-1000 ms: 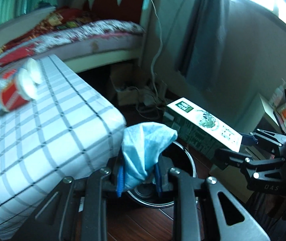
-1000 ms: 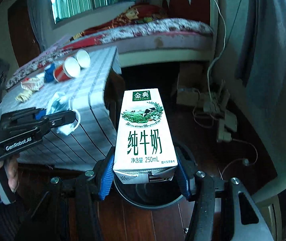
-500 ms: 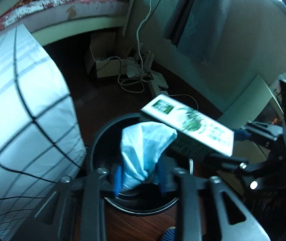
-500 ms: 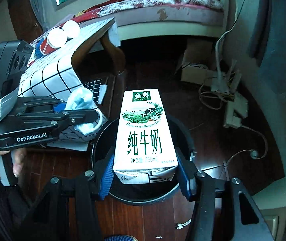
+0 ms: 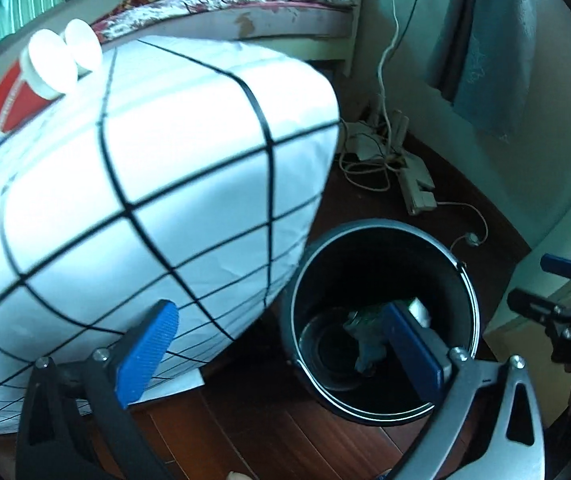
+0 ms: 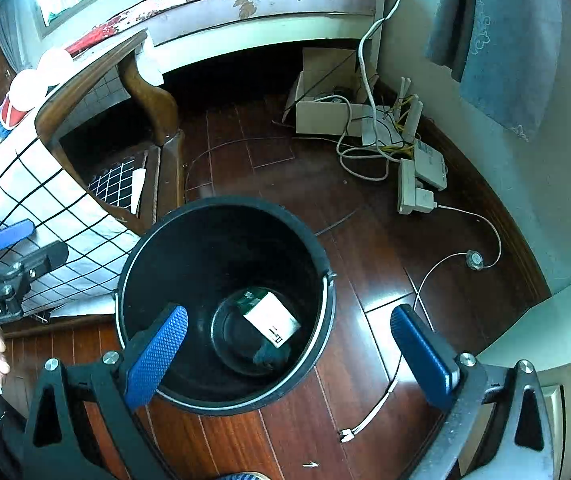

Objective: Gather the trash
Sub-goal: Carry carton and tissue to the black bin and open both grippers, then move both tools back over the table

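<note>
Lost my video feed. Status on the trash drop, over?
Left gripper open, right gripper open. White milk carton lying in black round bin. Red paper cup left on table.

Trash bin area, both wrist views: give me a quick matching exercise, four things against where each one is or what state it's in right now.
Things:
1. milk carton
2. red paper cup
3. left claw
4. power strip

Places or states:
A. lying on the wooden floor near the wall
B. open, holding nothing
C. at the bottom of the black bin
D. on its side on the checked tablecloth

Pairs: 1-C, 2-D, 3-B, 4-A
</note>
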Action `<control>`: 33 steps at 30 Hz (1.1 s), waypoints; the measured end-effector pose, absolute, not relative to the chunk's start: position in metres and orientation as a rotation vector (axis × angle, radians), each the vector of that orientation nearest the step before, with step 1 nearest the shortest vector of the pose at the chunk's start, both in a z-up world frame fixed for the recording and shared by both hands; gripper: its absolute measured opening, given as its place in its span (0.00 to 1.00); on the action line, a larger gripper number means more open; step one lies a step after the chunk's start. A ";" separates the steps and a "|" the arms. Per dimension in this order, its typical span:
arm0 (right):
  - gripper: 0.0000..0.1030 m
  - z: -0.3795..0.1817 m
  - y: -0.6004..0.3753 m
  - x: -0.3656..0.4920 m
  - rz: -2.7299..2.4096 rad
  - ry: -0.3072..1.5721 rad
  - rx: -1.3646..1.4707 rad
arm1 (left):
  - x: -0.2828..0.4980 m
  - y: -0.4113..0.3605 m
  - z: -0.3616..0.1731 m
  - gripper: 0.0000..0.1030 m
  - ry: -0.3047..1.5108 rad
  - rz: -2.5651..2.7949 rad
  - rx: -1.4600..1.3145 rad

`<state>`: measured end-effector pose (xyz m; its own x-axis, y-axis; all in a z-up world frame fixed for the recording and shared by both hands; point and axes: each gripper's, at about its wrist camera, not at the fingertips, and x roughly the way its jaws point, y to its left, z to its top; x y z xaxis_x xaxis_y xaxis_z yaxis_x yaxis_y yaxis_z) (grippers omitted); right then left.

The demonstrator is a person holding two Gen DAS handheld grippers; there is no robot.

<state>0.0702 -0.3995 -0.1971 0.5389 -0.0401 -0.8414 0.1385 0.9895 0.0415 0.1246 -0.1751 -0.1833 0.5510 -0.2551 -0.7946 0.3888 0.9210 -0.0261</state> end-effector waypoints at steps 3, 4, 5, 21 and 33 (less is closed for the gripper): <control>0.99 -0.192 -0.388 0.067 -0.096 0.986 0.108 | 0.120 -0.170 -0.174 0.99 0.893 -0.367 0.163; 0.99 -0.191 -0.386 0.068 -0.094 0.983 0.107 | 0.122 -0.169 -0.173 0.99 0.889 -0.366 0.160; 0.99 -0.188 -0.383 0.066 -0.093 0.980 0.102 | 0.120 -0.166 -0.170 0.99 0.886 -0.364 0.158; 0.99 -0.121 -0.318 0.059 -0.050 0.860 0.040 | 0.101 -0.094 -0.110 0.99 0.773 -0.270 0.070; 0.99 -0.083 -0.238 0.070 0.068 0.786 -0.022 | 0.084 -0.026 -0.081 0.99 0.709 -0.147 0.005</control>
